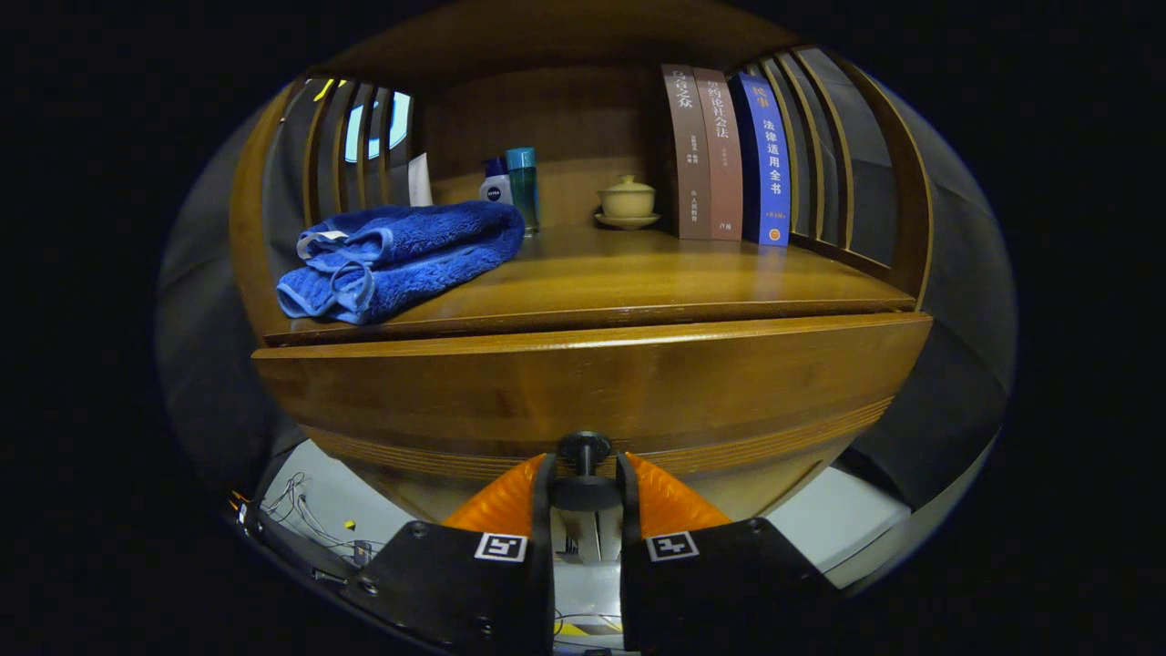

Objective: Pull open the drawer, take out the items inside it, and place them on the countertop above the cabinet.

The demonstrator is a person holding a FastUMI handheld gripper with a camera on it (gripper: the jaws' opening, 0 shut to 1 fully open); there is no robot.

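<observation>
With the tool (584, 474) pinching the drawer knob (584, 448) between both fingers, pull straight back, level, grip firm; drawer front (583, 383) sits just under the surface (638, 273); blue towel (401, 255) already up there.

A home-style study nook staged in a booth: wooden cabinet (583, 383) w/ slatted sides, three hardback books (729, 155) upright at the back, a lidded teacup on saucer (627, 202), toiletry bottles (512, 187), folded blue towel (401, 260) on the countertop (656, 273).
</observation>
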